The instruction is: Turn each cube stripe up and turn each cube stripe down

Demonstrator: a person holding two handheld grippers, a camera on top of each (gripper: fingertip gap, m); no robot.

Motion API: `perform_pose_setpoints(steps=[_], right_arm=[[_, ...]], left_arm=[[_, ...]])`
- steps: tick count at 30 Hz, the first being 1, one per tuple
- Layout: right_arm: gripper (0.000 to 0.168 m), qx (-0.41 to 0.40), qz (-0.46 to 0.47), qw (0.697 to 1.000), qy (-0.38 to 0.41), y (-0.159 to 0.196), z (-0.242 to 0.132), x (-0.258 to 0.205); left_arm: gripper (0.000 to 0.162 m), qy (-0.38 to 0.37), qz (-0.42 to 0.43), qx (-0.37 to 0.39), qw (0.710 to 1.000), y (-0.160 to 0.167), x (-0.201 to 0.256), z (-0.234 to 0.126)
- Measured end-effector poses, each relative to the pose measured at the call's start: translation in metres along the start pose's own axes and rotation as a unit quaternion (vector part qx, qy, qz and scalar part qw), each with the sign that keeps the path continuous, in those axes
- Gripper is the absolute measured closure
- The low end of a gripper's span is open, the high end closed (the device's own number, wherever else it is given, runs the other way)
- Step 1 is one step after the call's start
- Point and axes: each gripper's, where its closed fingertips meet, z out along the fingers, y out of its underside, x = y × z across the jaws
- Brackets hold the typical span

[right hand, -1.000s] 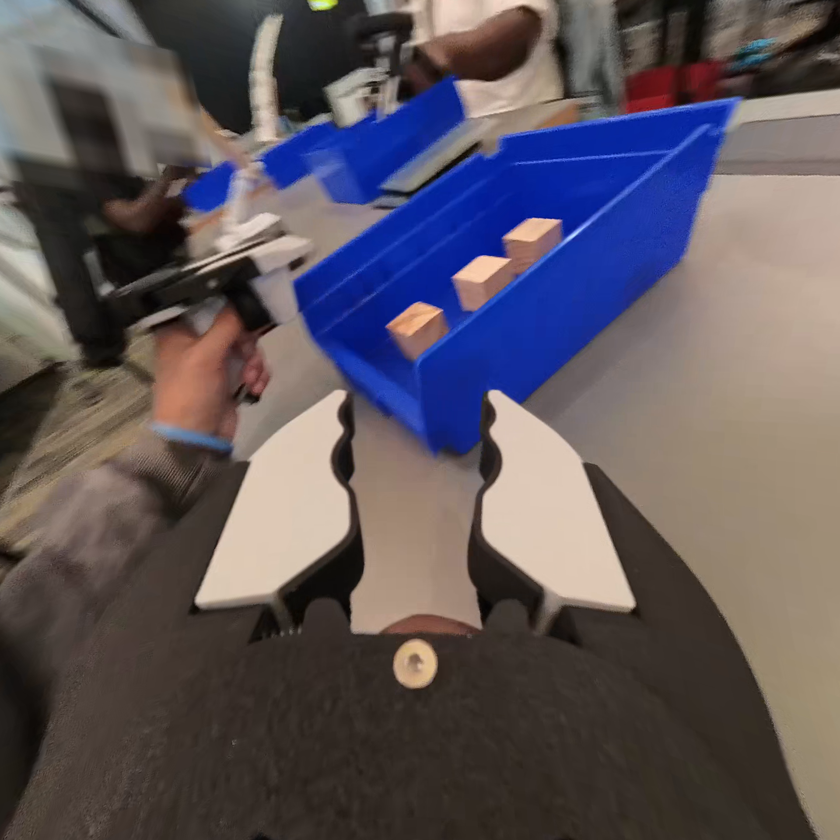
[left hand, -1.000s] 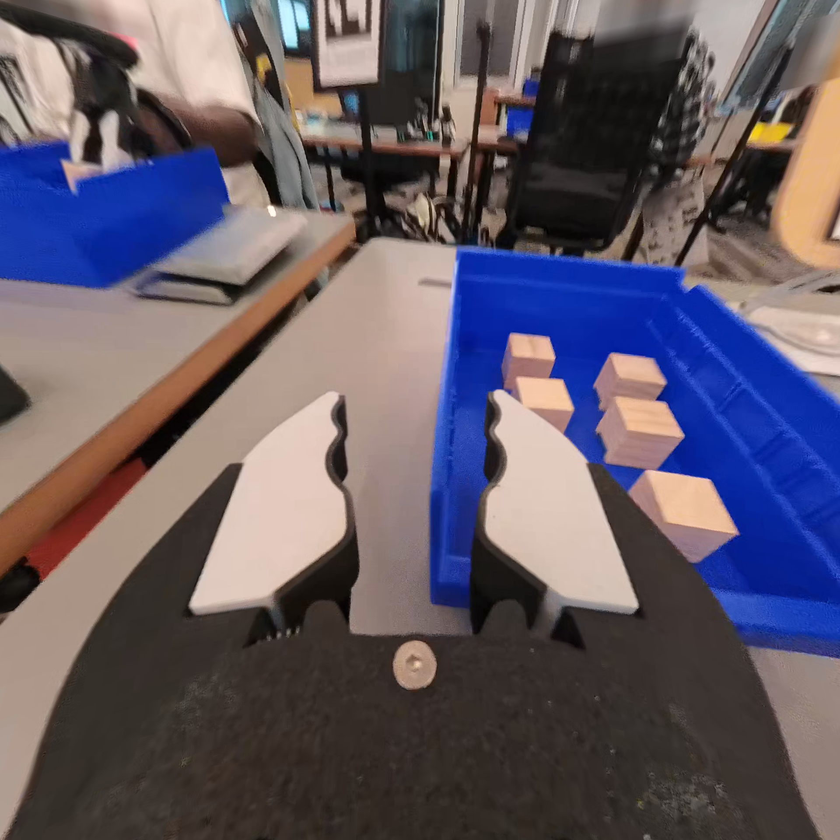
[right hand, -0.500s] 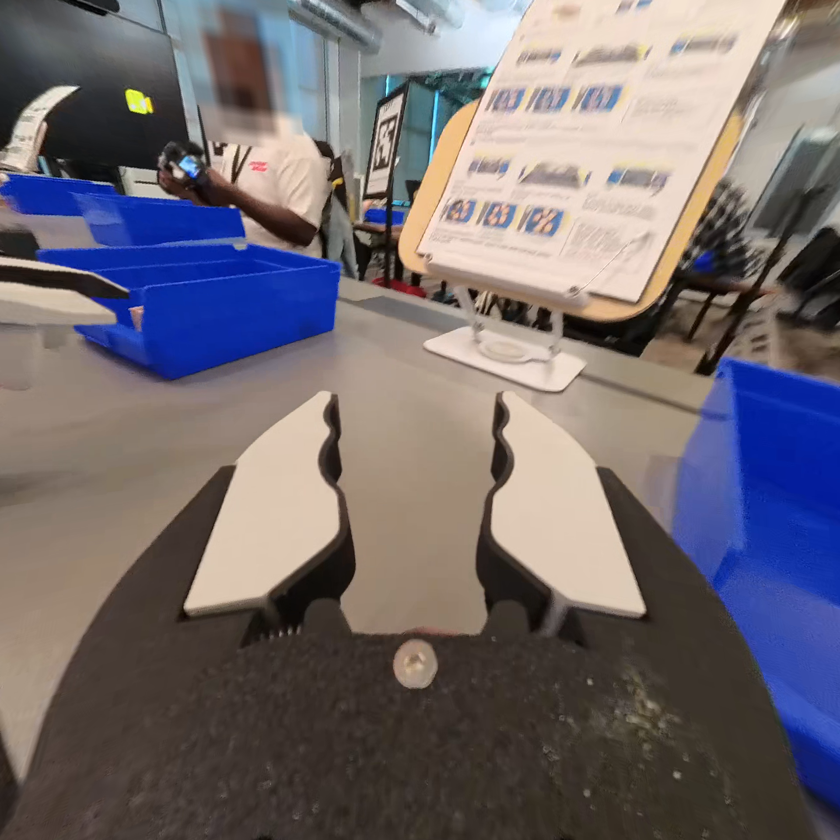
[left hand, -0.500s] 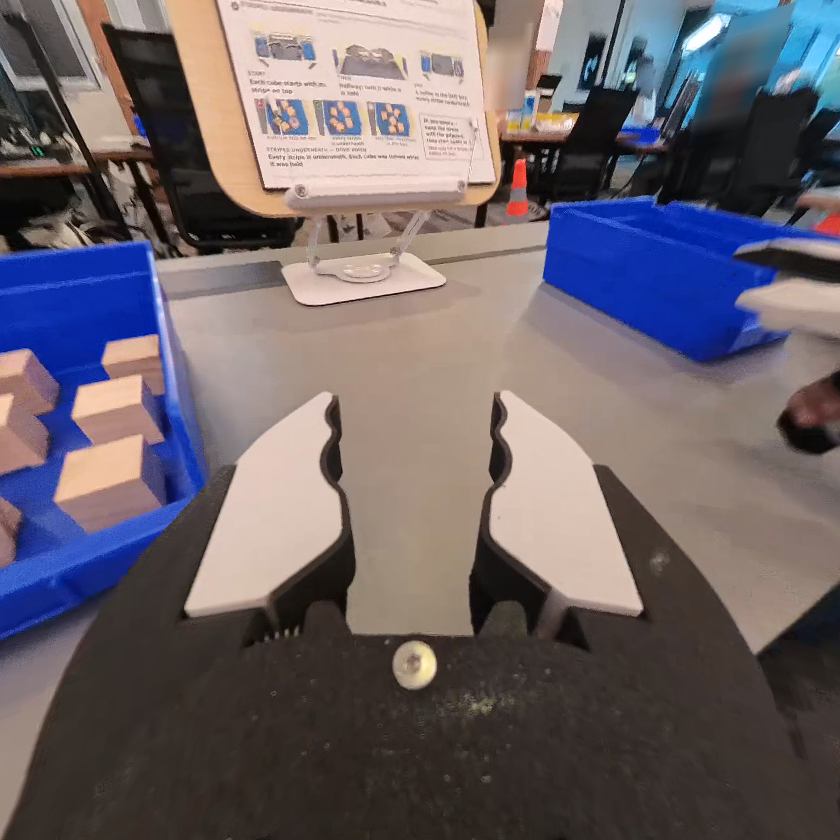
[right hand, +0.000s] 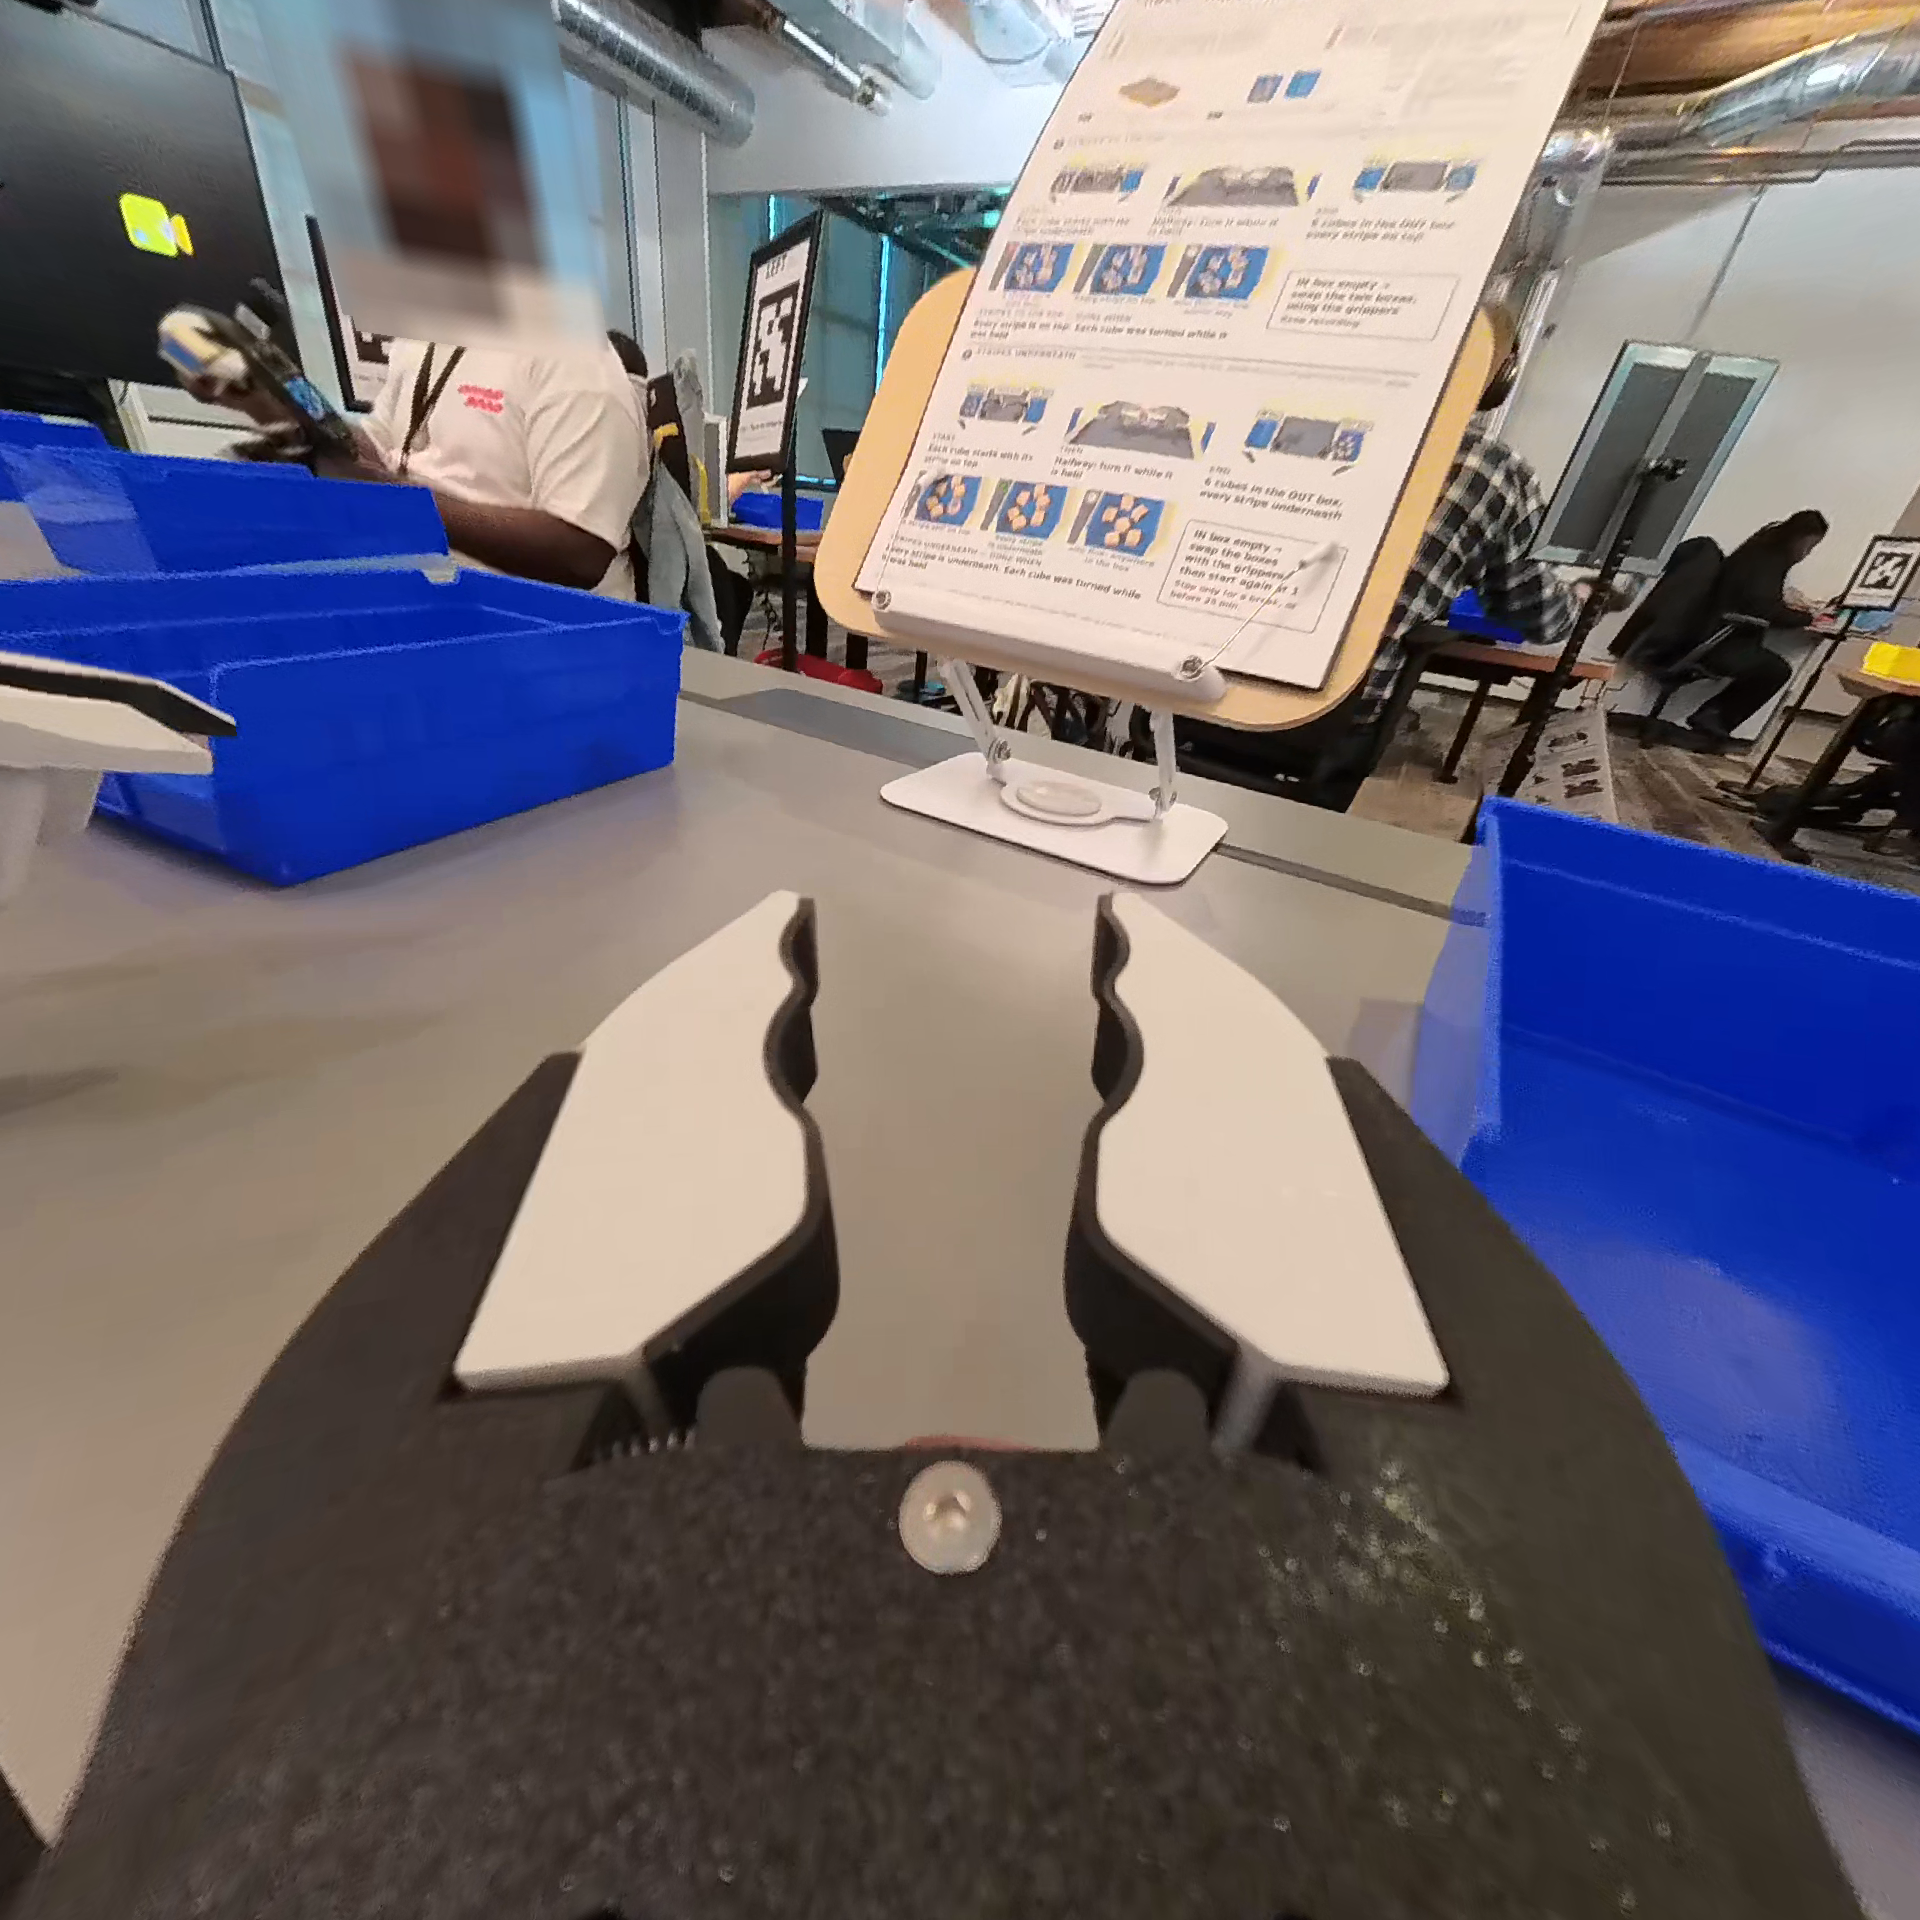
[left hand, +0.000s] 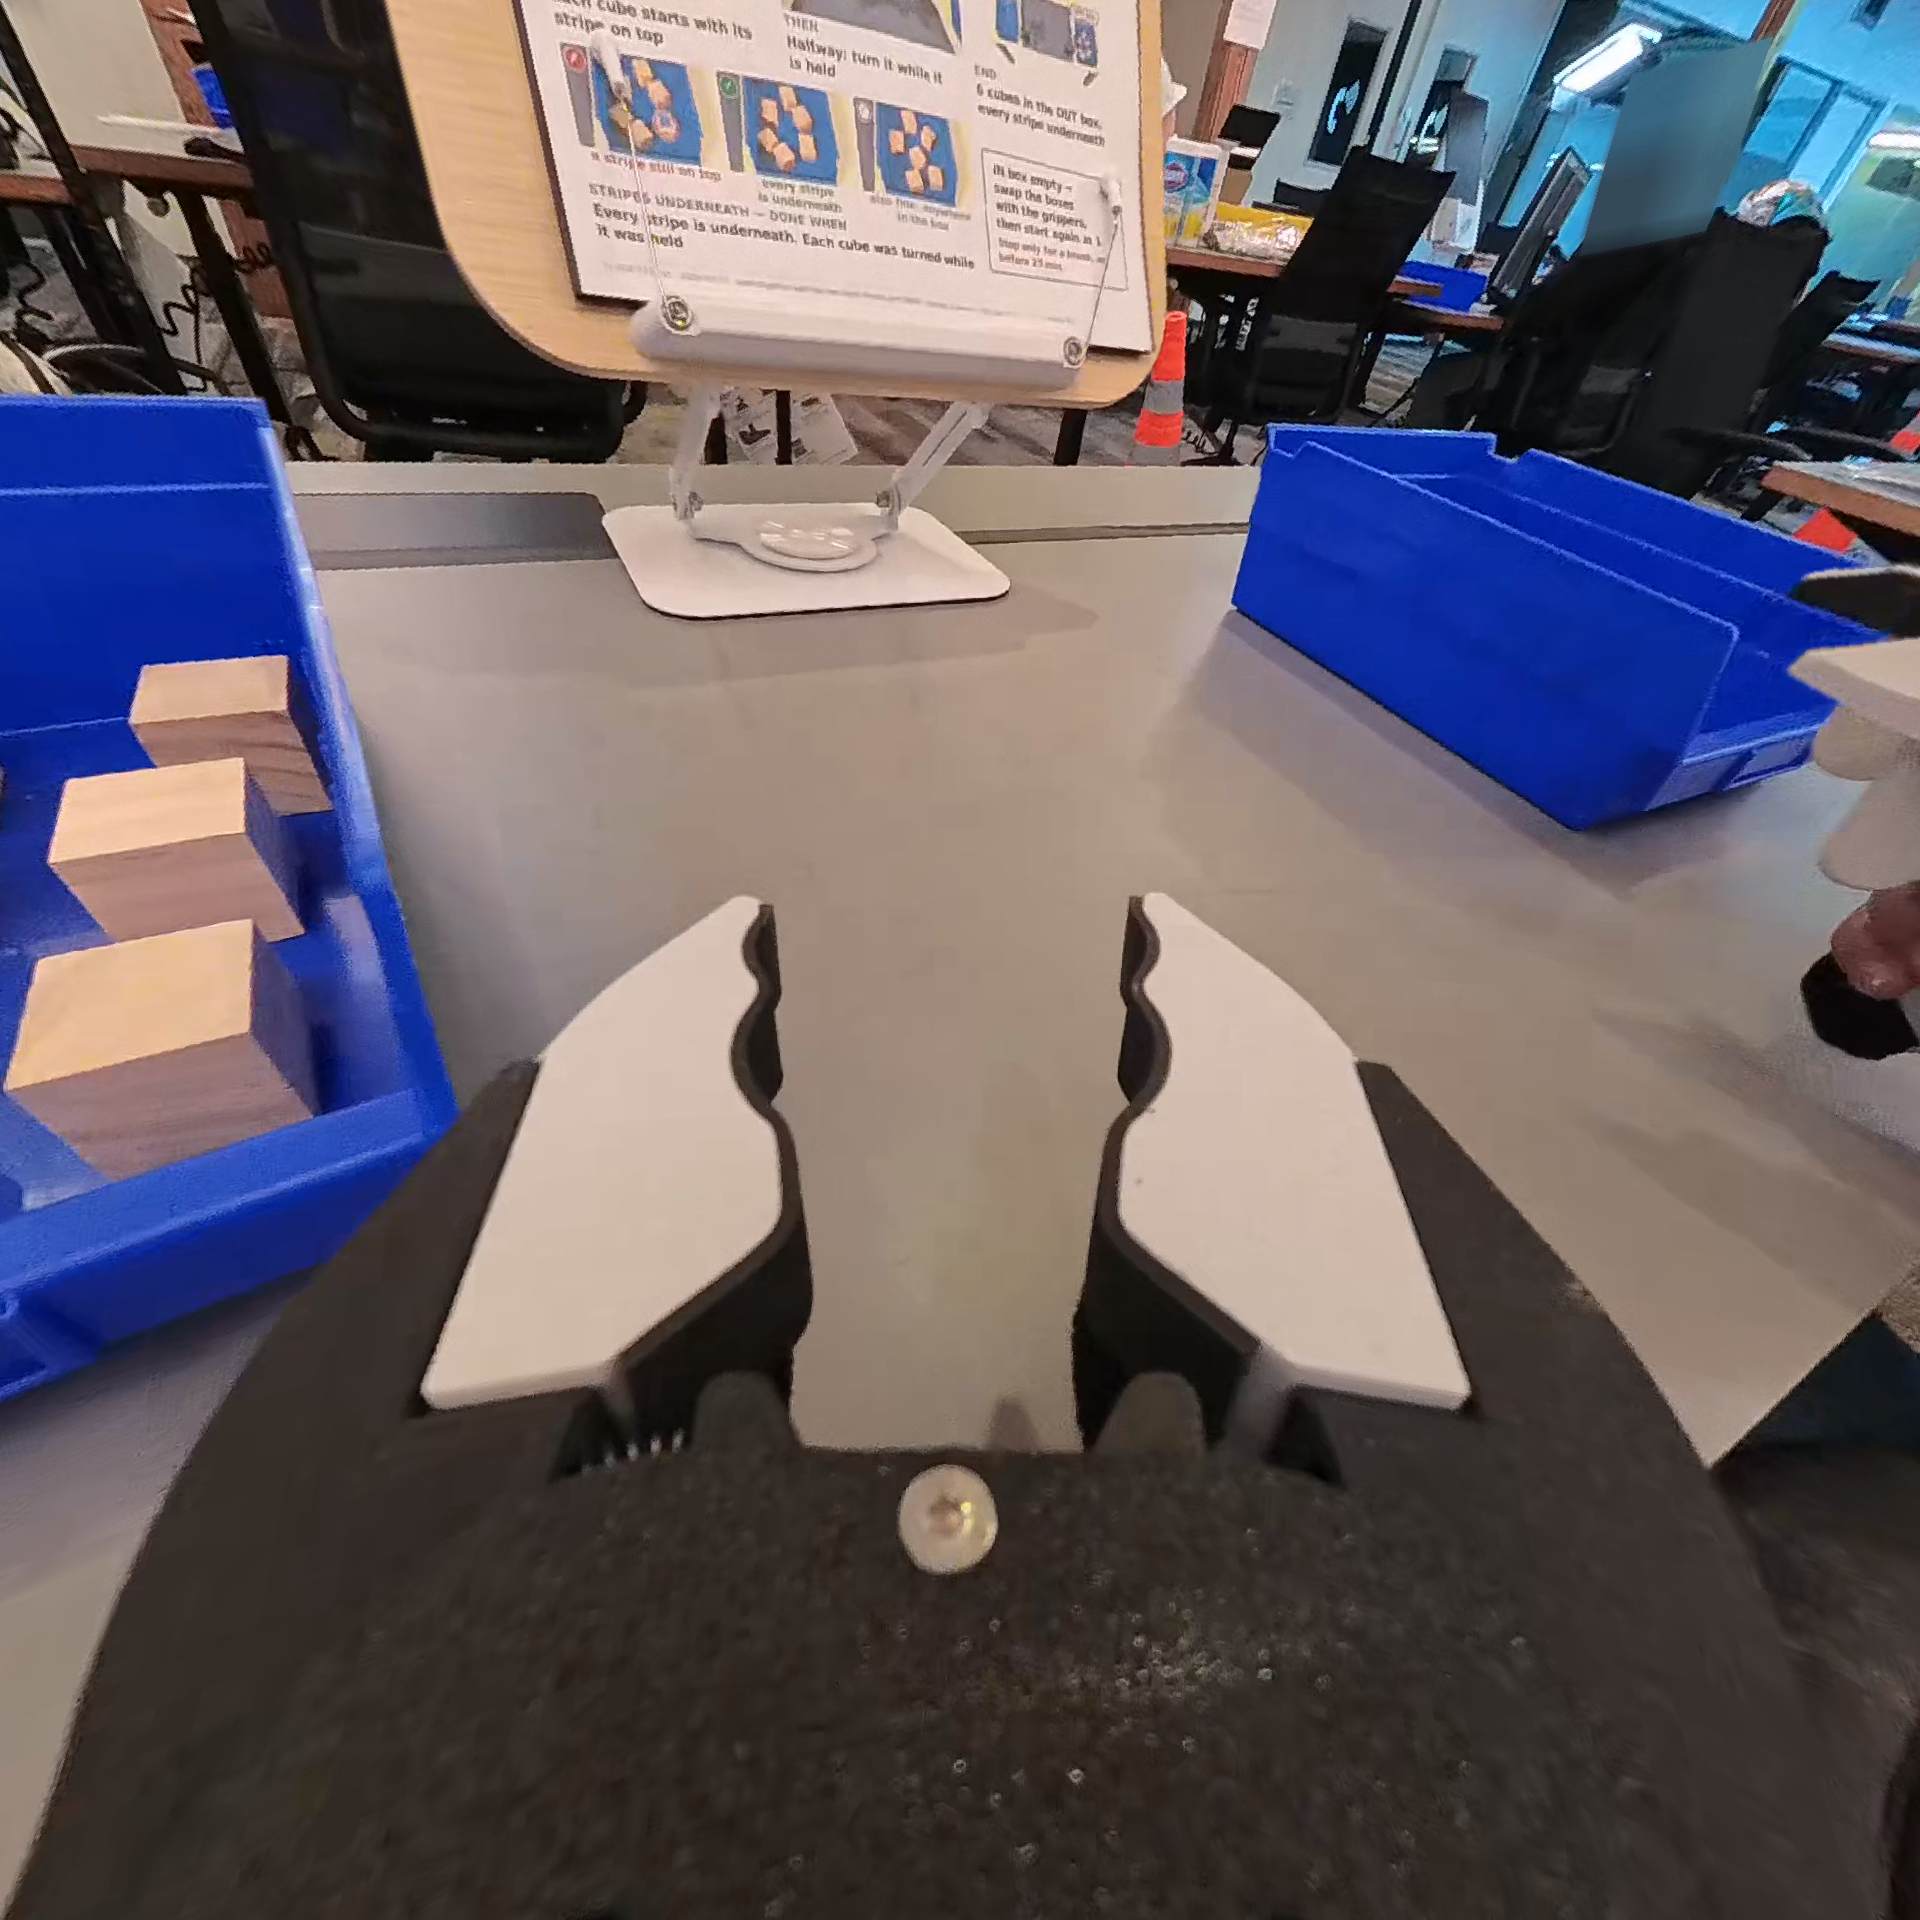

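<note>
Three plain-topped wooden cubes (left hand: 140, 1029) (left hand: 156, 831) (left hand: 223, 707) show in the blue bin (left hand: 343, 1143) at the left of the left wrist view; no stripe is visible on them. My left gripper (left hand: 945, 914) is open and empty over the grey table, to the right of that bin. My right gripper (right hand: 951, 914) is open and empty over the table, just left of a second blue bin (right hand: 1714, 1143). That bin also shows in the left wrist view (left hand: 1507, 644), with no cubes visible in it. Each gripper shows at the other view's edge (left hand: 1860, 665) (right hand: 104, 717).
An instruction board on a white stand (left hand: 831, 540) stands at the table's far edge, also in the right wrist view (right hand: 1049, 810). The cube bin's wall (right hand: 395, 727) is at the left there. A person in a white shirt (right hand: 520, 447) stands at another table behind.
Both grippers have swung away from the cube bin to face the instruction board. Since half a second ago, the views have moved slightly, and the right jaws have narrowed a little.
</note>
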Motion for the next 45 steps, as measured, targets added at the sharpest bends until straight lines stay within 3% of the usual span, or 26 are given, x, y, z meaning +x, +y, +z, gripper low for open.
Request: perform_pose_setpoints(steps=[14, 22, 24, 27, 30, 33, 37, 42, 45], right_arm=[[0.120, -0.004, 0.006, 1.000, 0.008, 0.004, 0.005, 0.005], [0.117, -0.011, 0.023, 1.000, 0.008, 0.008, 0.001, 0.009], [0.116, -0.008, 0.048, 0.999, -0.003, 0.005, -0.002, 0.006], [0.116, -0.007, 0.070, 0.997, -0.032, 0.003, -0.002, -0.004], [0.115, -0.010, 0.085, 0.994, -0.060, 0.002, 0.001, -0.015], [0.115, -0.020, 0.068, 0.995, -0.065, 0.006, 0.003, -0.020], [0.115, -0.030, 0.080, 0.994, -0.067, 0.013, 0.004, -0.017], [0.115, -0.043, 0.134, 0.987, -0.078, 0.020, 0.005, -0.015], [0.115, -0.045, 0.135, 0.987, -0.079, 0.020, 0.004, -0.016]], left_arm=[[0.099, 0.001, 0.031, -0.023, 0.999, 0.009, 0.008, 0.001], [0.090, 0.055, -0.018, -0.065, 0.996, 0.013, 0.020, 0.003], [0.089, 0.077, -0.038, -0.064, 0.994, 0.001, 0.021, -0.007], [0.093, 0.069, -0.009, -0.069, 0.995, -0.023, -0.002, -0.033], [0.097, 0.023, 0.064, -0.131, 0.989, -0.038, -0.052, -0.052], [0.095, -0.006, 0.149, -0.229, 0.962, -0.047, -0.103, -0.053], [0.097, -0.029, 0.276, -0.368, 0.888, -0.047, -0.174, -0.040], [0.096, -0.011, 0.248, -0.518, 0.819, -0.017, -0.224, -0.022], [0.093, -0.013, 0.203, -0.566, 0.799, 0.004, -0.237, -0.018]])
